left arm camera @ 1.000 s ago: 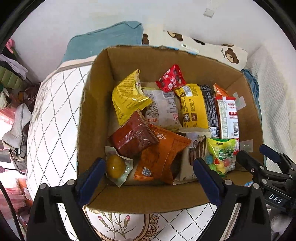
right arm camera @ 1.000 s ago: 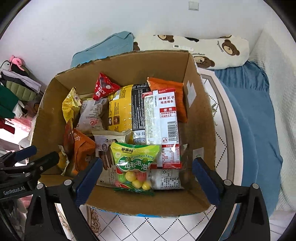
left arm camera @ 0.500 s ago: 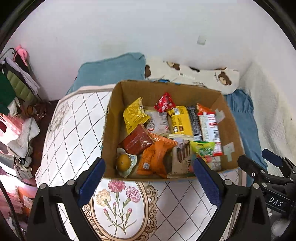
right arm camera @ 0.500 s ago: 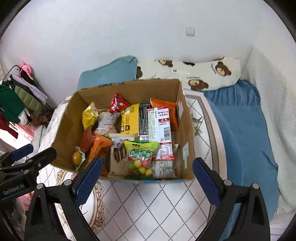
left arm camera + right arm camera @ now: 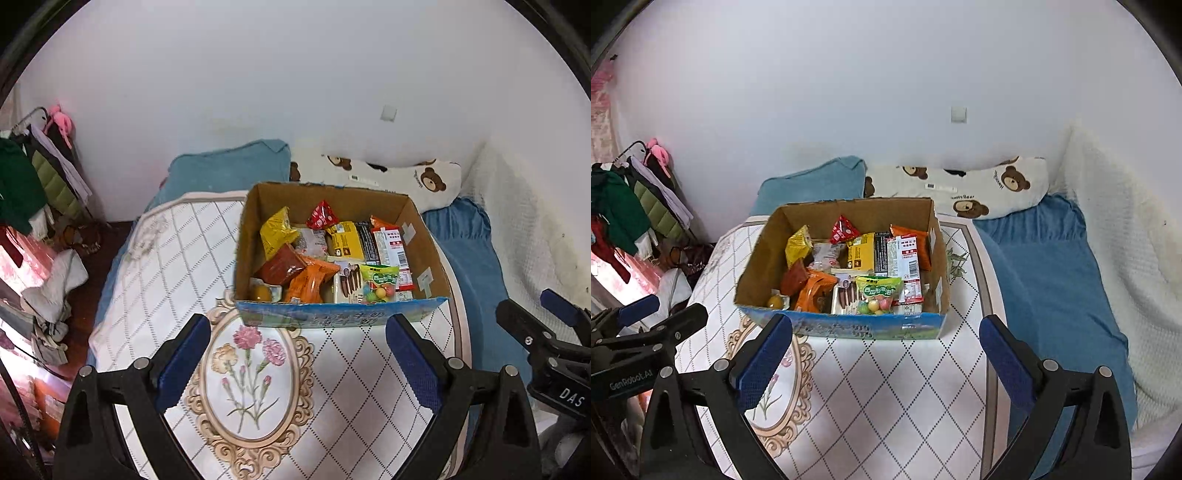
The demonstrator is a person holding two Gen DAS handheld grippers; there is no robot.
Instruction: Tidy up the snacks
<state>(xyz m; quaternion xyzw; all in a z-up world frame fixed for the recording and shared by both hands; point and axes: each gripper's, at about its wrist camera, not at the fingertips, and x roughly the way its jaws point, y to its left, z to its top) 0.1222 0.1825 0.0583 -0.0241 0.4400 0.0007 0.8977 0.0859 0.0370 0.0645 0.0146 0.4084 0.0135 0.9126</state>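
Note:
An open cardboard box (image 5: 343, 318) (image 5: 849, 328) stands on the bed with several snack packets inside. Among them are a green candy bag (image 5: 380, 280) (image 5: 881, 291), a yellow bag (image 5: 277, 232), an orange bag (image 5: 314, 280) and a small red packet (image 5: 323, 216). My left gripper (image 5: 297, 320) hangs open above the mat, short of the box's front wall, and holds nothing. The jaws of my right gripper (image 5: 885, 320) are opening, with nothing between them. It also hangs short of the box. Each gripper shows at the edge of the other's view.
The box rests on a quilted mat with a flower medallion (image 5: 251, 369). Behind it lie a blue pillow (image 5: 229, 173) and a bear-print pillow (image 5: 979, 188). A blue sheet (image 5: 1045, 277) and white blanket (image 5: 1126, 240) lie to the right. Hanging clothes (image 5: 37, 177) crowd the left.
Both grippers have risen and drawn back from over the box. The box now looks smaller and farther, and more of the mat and wall shows.

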